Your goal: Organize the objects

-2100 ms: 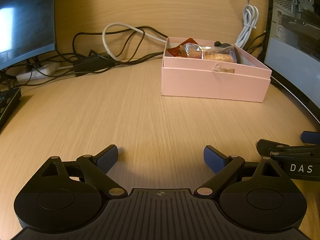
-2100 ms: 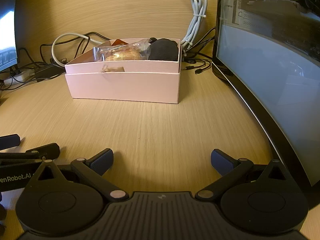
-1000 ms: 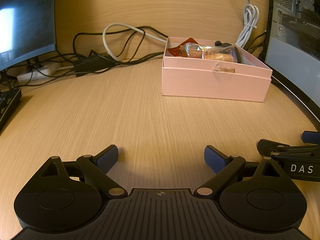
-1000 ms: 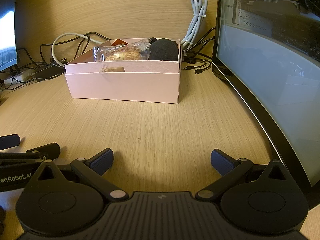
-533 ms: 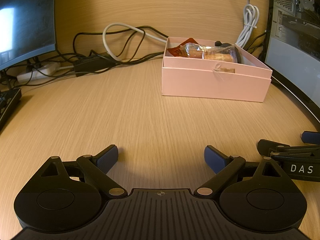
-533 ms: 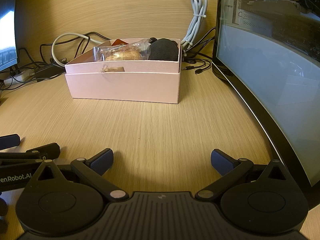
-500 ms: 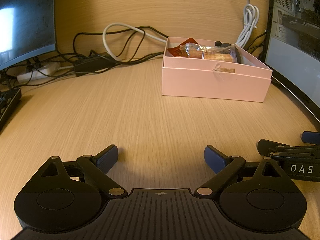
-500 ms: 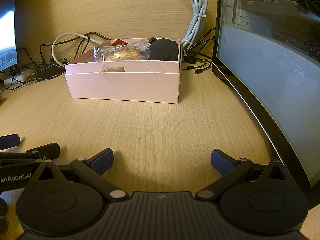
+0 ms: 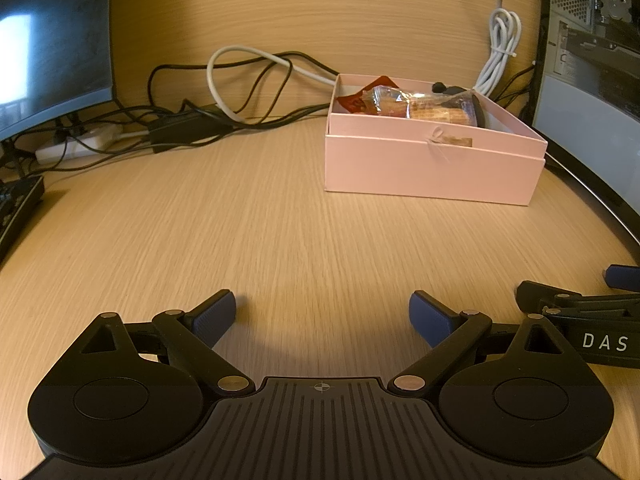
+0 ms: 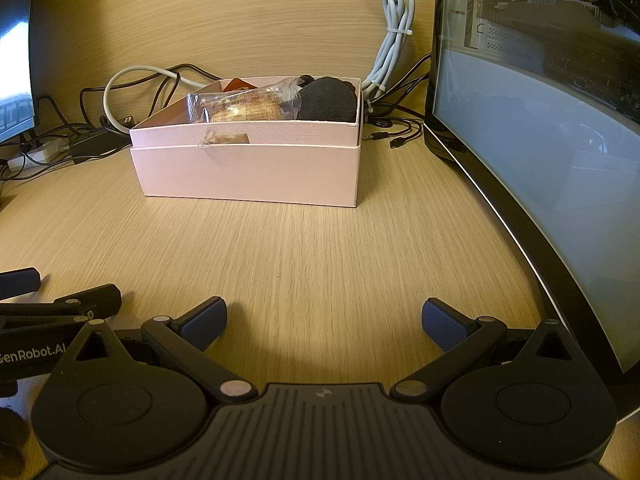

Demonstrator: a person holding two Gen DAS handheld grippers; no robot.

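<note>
The left gripper [image 9: 323, 316] rests low over the wooden desk [image 9: 280, 232], fingers spread wide around nothing. The pink box [image 9: 432, 168] sits at one o'clock, holding a clear-wrapped snack [image 9: 424, 106]. The right gripper [image 10: 324, 322], lettered "DAS", is likewise splayed and empty; the left one's side reads "enRobot.AI".

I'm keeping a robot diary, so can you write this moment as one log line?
left gripper: open, empty | right gripper: open, empty | pink cardboard box: on wooden desk, holds clear-wrapped snack, black fuzzy object
</note>
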